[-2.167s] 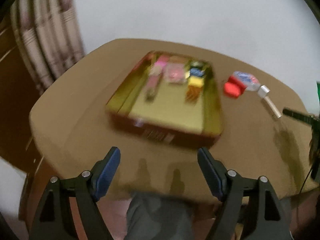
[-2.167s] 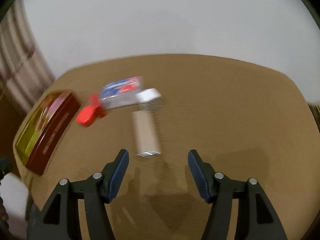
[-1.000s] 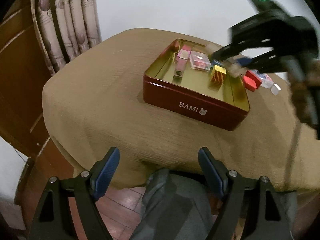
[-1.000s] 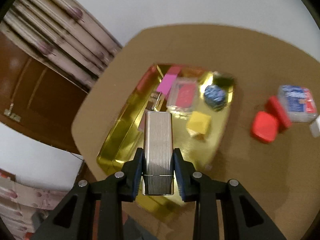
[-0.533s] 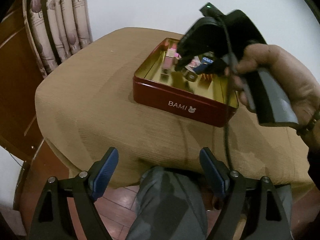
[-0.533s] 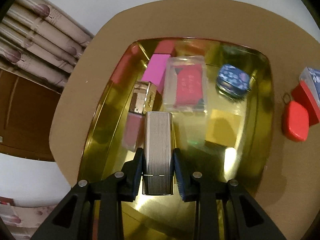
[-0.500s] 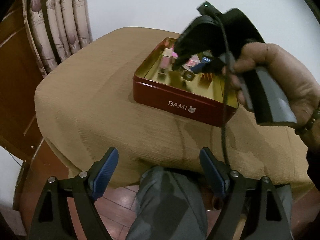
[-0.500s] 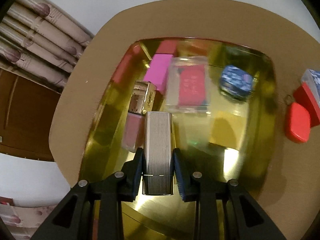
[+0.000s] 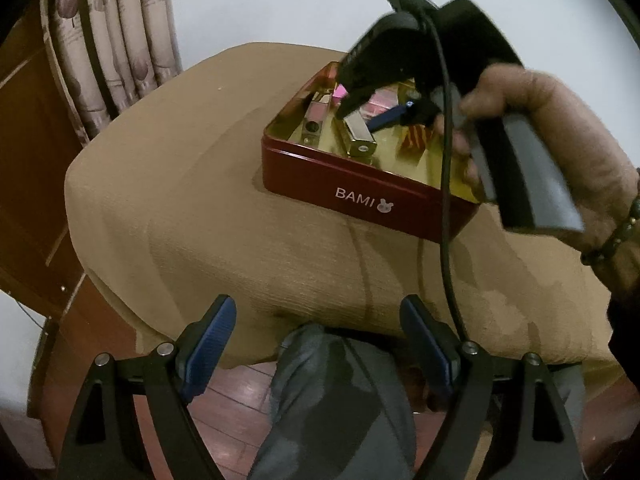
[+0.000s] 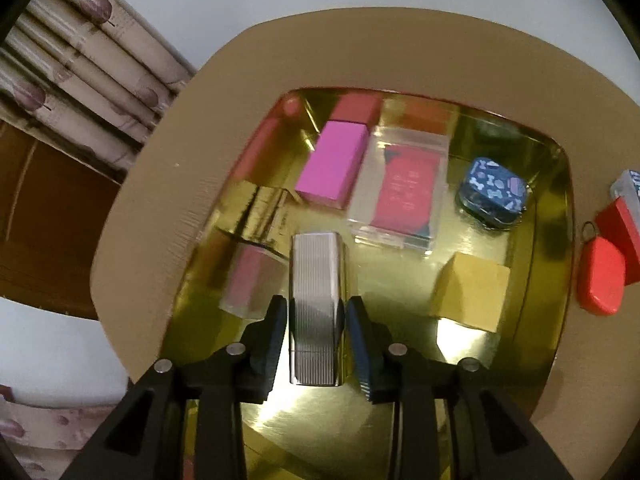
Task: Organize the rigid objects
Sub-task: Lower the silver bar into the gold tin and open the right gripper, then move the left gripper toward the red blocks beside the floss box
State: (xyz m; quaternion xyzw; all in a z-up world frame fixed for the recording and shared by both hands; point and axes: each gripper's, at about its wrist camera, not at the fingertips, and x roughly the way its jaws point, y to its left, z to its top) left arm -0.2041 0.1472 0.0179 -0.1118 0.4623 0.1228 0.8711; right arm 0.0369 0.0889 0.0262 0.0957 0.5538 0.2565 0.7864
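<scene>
The right gripper (image 10: 316, 322) pinches a ribbed silver metal bar (image 10: 316, 304) between its 2 blue pads, low inside the gold-lined red tin (image 9: 320, 176). The left gripper (image 9: 318, 348) hangs wide apart near the table edge (image 9: 240, 280).

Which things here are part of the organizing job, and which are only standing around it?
Part of the job:
- silver ribbed case, between the right gripper fingers
- red BAMI tin
- pink box, clear case, blue patterned tin, yellow block, all in the tin
- red case, outside the tin on the table

Not part of it:
- curtain
- left gripper, open and idle
</scene>
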